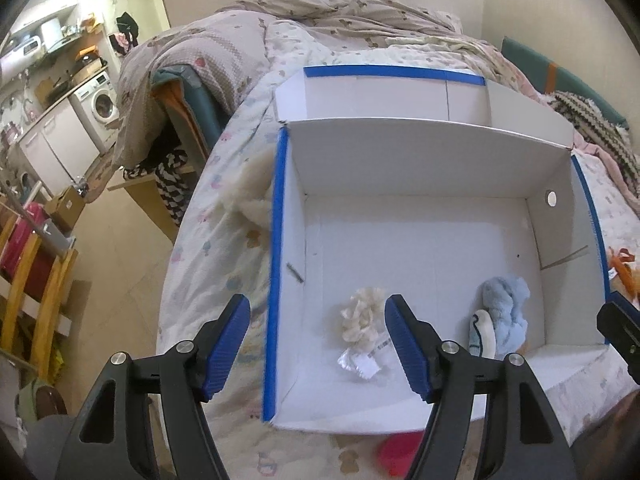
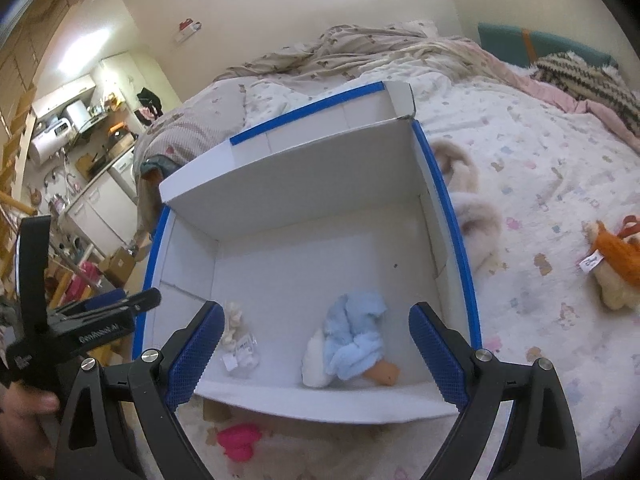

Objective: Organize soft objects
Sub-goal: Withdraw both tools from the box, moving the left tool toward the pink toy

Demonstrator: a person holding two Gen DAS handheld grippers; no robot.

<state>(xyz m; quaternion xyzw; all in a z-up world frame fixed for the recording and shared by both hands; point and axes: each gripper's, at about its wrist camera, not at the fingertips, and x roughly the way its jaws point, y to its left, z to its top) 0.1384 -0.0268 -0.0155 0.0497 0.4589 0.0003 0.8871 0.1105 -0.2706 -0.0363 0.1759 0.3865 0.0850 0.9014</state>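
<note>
A white cardboard box with blue-taped edges (image 1: 276,240) (image 2: 460,224) stands open on the bed. Inside lie a small cream plush with a tag (image 1: 360,316) (image 2: 234,324) and a light blue plush (image 1: 502,312) (image 2: 354,340). My left gripper (image 1: 318,344) is open and empty, above the box's near left corner. My right gripper (image 2: 316,352) is open and empty, above the box's near wall, over the blue plush. A pink soft object (image 1: 396,454) (image 2: 240,440) lies on the bed in front of the box. An orange and cream plush (image 2: 612,264) lies on the bed to the right.
A fluffy cream plush (image 1: 250,196) (image 2: 472,208) lies against the box's outer wall. Crumpled blankets (image 1: 340,12) pile at the far end of the bed. The bed's left edge drops to the floor, with a wooden bench (image 1: 152,196) and kitchen beyond.
</note>
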